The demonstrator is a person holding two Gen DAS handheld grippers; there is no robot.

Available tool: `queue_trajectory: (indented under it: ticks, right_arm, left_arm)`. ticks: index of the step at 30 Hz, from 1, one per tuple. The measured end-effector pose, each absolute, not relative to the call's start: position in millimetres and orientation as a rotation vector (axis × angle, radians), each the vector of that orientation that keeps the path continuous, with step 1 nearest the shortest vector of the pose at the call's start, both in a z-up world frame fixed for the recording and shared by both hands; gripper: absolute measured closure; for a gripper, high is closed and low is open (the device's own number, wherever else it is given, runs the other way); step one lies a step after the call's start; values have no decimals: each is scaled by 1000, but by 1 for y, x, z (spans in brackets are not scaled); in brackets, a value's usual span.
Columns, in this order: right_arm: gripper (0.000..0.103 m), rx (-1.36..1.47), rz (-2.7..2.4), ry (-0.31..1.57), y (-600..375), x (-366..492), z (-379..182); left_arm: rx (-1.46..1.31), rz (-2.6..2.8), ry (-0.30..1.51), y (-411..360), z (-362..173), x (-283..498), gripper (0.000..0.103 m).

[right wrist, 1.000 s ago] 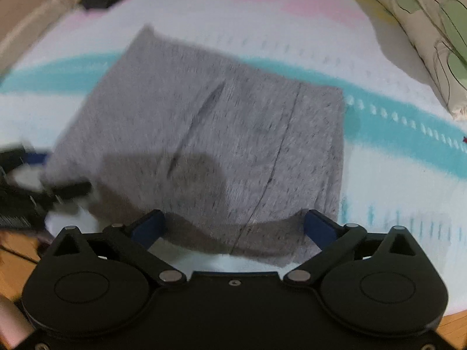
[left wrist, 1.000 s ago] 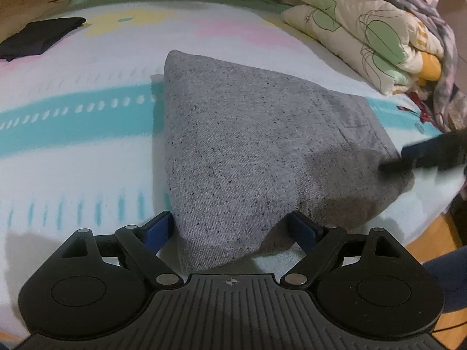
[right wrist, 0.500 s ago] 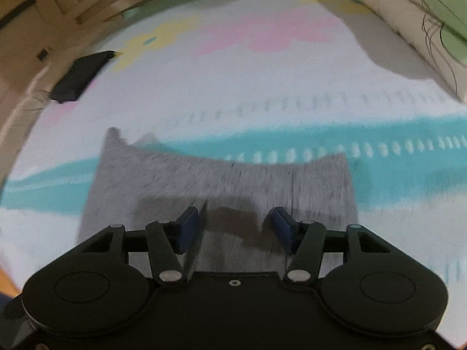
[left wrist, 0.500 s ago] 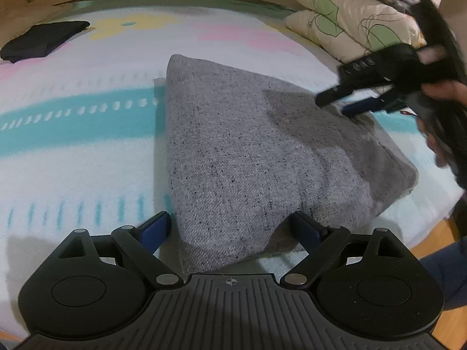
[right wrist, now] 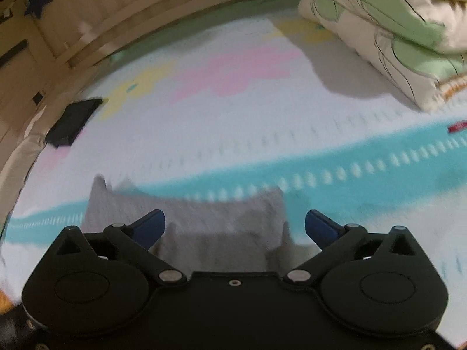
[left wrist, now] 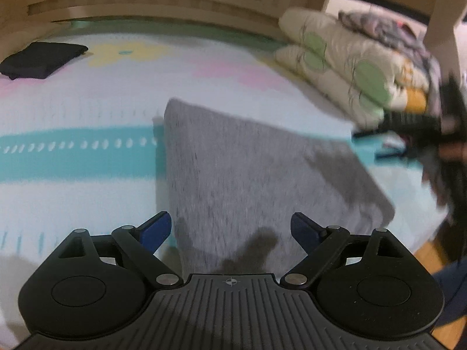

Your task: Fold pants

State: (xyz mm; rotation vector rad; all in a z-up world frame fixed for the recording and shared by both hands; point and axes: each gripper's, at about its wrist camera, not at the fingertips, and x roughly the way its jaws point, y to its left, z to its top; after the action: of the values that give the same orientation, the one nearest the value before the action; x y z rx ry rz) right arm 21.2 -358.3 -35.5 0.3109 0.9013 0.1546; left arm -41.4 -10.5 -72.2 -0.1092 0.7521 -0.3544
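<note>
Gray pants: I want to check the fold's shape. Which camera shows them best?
The left wrist view: the gray pants lie there as a nearly whole folded panel on the bedsheet. The right wrist view shows only a blurred strip above its open jaws.

Dim indoor light, heavy motion blur, fisheye-curved edges.

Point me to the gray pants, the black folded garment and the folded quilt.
gray pants (left wrist: 248, 180): left wrist view, middle of the folded top layer.
black folded garment (left wrist: 41, 58): left wrist view, centre of its top face.
folded quilt (right wrist: 388, 26): right wrist view, green leaf print on its side.
</note>
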Motion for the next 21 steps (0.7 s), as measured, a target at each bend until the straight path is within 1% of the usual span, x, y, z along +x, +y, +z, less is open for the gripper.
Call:
queue_trajectory:
  ticks: [5,9,12,19,21]
  right_arm:
    - [0,434,195,1002,-376,12,-63]
    - [0,484,292,1076,-366,17,-82]
    - [0,478,302,1061,-364,17,-83]
    - [0,632,322,1044,-395,15,-86]
    - [0,663,353,1042,-399,16,-91]
  left_arm:
    - [-188,-363,750,-4,-66,-25,13]
    - [-301,-356,793,12,-71,-8,13]
    - [-355,-348,845,22,-80,10,13]
    - [-422,-383,975,33,-109,40,13]
    - [-425,-404,946,32,-115,43,12]
